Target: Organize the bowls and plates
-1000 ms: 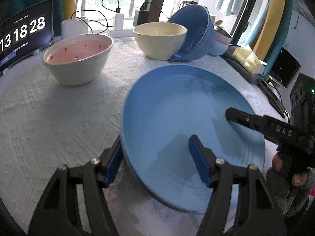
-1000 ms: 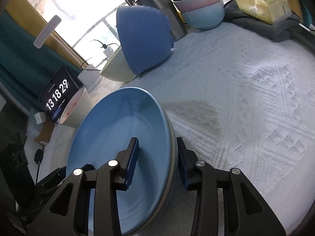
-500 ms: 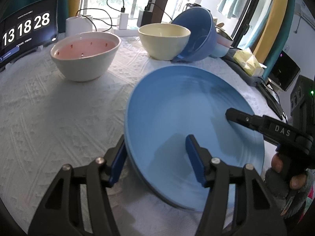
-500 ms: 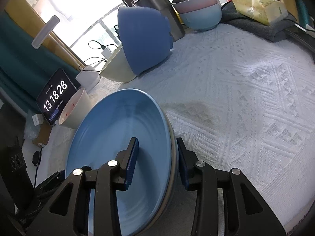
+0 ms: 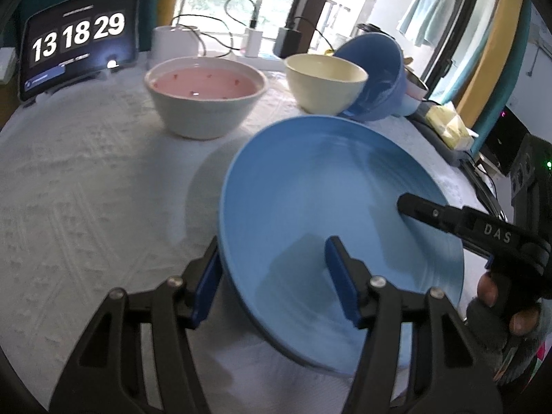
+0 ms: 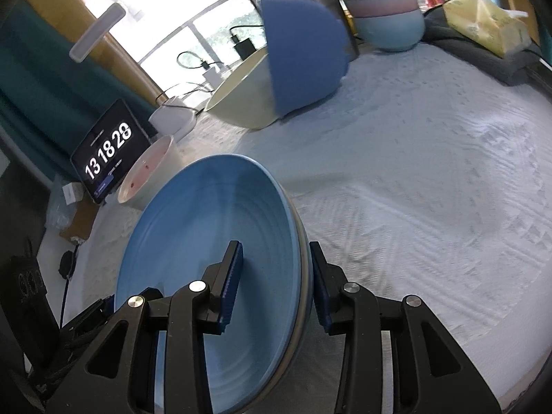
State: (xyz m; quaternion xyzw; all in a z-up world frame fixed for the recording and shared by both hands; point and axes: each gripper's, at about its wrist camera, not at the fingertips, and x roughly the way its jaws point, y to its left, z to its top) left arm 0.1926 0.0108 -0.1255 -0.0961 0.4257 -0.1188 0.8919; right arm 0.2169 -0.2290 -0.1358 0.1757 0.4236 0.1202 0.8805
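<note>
The left hand-held gripper (image 5: 272, 276) straddles the near-left rim of the blue plate (image 5: 331, 207), one blue pad under the rim and one on the inner face; the jaws stand about half open and the pads appear to clamp the rim. The right hand-held gripper (image 6: 276, 286) clamps the opposite rim of the same plate (image 6: 207, 258), jaws narrowed, one pad inside and one on the outer edge. The plate is tilted above the white textured surface (image 5: 86, 189). A gloved hand (image 5: 503, 303) grips the right tool's handle. Farther off stand a white bowl with pink interior (image 5: 203, 100), a cream bowl (image 5: 324, 82) and a blue bowl (image 5: 379, 76) leaning against it. Stacked bowls (image 6: 386, 17) sit at the far right. A tablet clock (image 5: 79, 55) stands far left.
</note>
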